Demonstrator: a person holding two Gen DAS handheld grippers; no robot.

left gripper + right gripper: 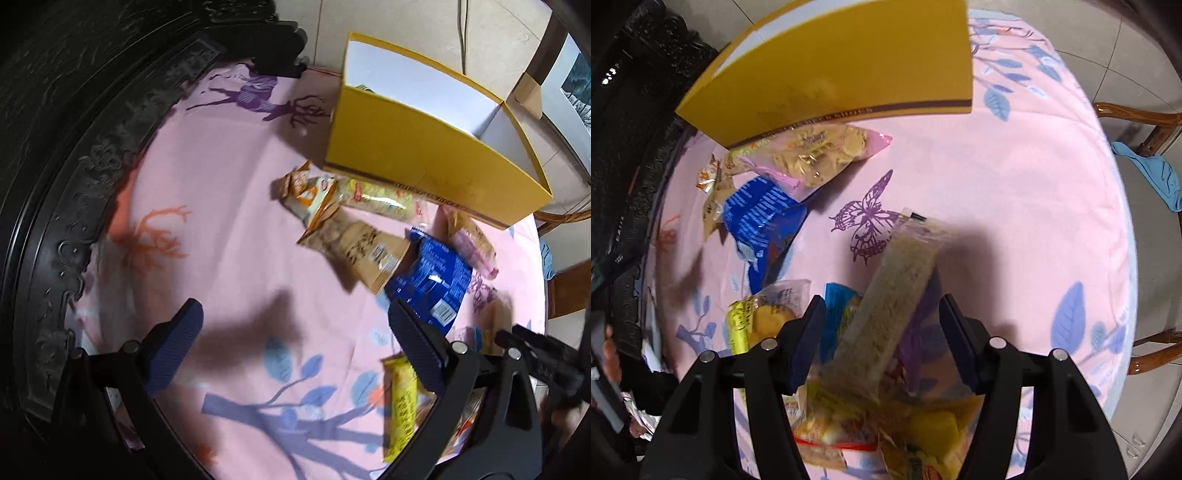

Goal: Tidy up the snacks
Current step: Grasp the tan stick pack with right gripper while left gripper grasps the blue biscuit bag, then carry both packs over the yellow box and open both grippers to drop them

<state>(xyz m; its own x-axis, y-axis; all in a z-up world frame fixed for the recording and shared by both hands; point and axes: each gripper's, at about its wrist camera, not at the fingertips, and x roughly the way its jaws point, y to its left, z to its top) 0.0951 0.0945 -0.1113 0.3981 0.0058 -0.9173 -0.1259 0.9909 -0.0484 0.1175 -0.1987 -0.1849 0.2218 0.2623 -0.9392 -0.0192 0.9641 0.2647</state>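
Note:
A yellow box (424,151) with a white inside stands open at the far side of the pink tablecloth (221,206); it also shows in the right wrist view (842,62). Several snack packets lie in front of it: a blue packet (432,280) (761,221), a tan packet (362,247), a pink cracker bag (820,155). My left gripper (291,343) is open and empty above bare cloth. My right gripper (881,332) is open, its jaws either side of a long clear rice-cake packet (897,295) that lies on a pile of yellow packets (923,424).
A dark carved wooden seat back (74,155) borders the table on the left. A yellow packet (400,406) lies near my left gripper's right finger. Wooden chairs (1145,125) and a blue cloth (1160,177) stand beyond the right edge of the table.

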